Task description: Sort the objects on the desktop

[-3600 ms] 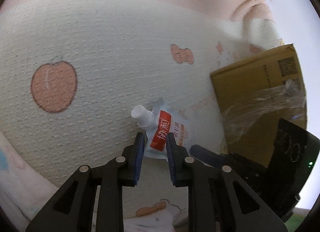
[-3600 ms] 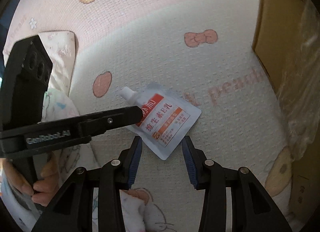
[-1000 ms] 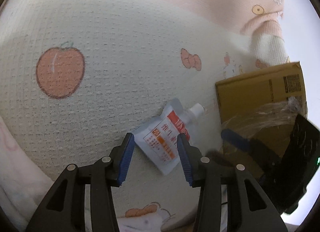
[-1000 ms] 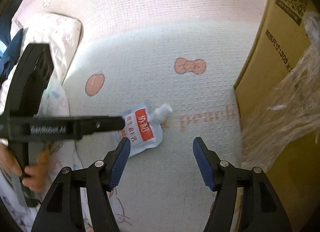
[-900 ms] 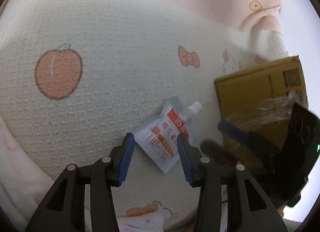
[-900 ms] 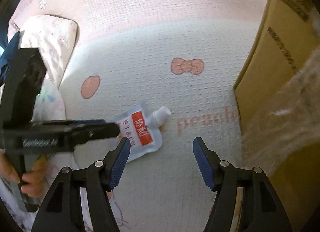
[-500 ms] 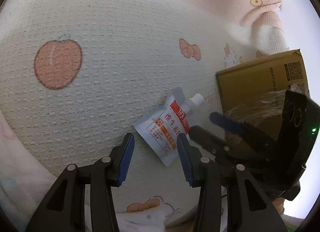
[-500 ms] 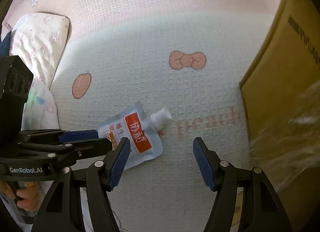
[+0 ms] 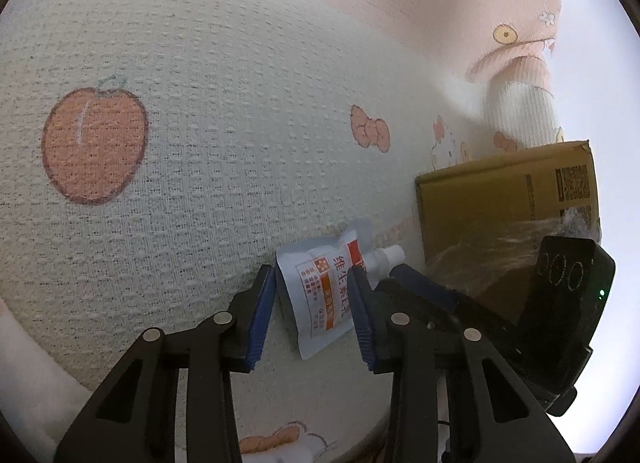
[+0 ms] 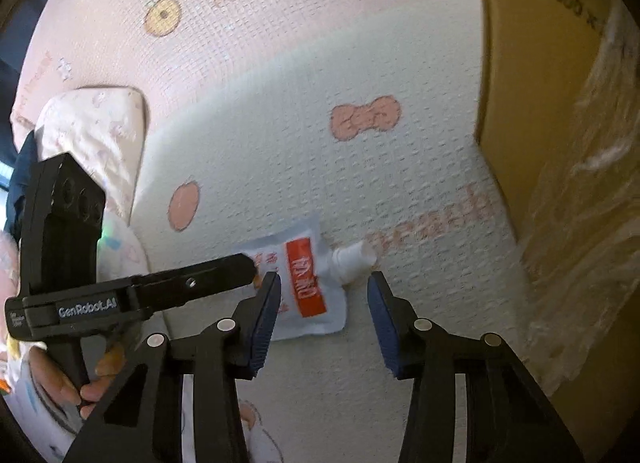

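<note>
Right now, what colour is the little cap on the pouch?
White. The cap on the pouch shows best in the right wrist view.

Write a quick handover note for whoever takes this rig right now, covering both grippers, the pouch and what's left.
Left gripper: open, jaws either side of the spout pouch, not clamped.
Right gripper: open, at the pouch's spout end, holding nothing.
The pouch lies flat on the printed blanket, near the cardboard box with clear plastic.
Done: nothing sorted yet.
Left: grasp the pouch, probably move it to the box.
</note>
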`<state>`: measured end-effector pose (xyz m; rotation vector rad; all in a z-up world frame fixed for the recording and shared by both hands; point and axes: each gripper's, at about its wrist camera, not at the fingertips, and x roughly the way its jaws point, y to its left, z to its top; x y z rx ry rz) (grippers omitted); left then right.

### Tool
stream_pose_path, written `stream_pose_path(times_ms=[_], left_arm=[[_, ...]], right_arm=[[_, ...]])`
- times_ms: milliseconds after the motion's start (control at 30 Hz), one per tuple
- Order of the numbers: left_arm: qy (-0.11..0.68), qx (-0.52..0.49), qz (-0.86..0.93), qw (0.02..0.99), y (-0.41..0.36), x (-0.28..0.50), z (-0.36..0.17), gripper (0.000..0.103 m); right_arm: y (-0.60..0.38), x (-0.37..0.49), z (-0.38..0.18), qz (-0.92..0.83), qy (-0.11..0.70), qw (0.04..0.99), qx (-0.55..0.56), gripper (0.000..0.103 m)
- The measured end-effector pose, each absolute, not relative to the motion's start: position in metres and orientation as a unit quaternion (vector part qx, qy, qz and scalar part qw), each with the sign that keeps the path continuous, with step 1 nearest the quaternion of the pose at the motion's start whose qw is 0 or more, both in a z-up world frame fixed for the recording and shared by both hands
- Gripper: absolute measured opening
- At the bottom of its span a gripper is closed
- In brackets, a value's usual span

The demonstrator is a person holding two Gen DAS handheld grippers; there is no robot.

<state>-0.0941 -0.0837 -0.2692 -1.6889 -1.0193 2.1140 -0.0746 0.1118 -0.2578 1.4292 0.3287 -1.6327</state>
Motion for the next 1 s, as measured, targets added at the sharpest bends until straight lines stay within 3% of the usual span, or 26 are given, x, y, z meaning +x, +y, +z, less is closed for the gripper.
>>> stream_pose_path(times_ms=[467, 667, 1000], left_arm=[[-0.365, -0.582, 0.716, 0.124, -0.085, -0.096, -0.272, 0.04], [-0.362, -0.585, 0.717, 0.113, -0.086, -0.093, -0.269, 0.03], [-0.384, -0.545, 0.736, 0.121, -0.093, -0.079, -0.236, 0.019]], right_arm=[[0.099, -0.086, -0.27, -0.675, 0.122, 0.439, 0.58, 0.042], [0.099, -0.077, -0.267, -0.692, 0.134, 0.428, 0.566, 0.041], [0.114, -0.076, -0.236, -0.718, 0.07, 0.413, 0.556, 0.041]])
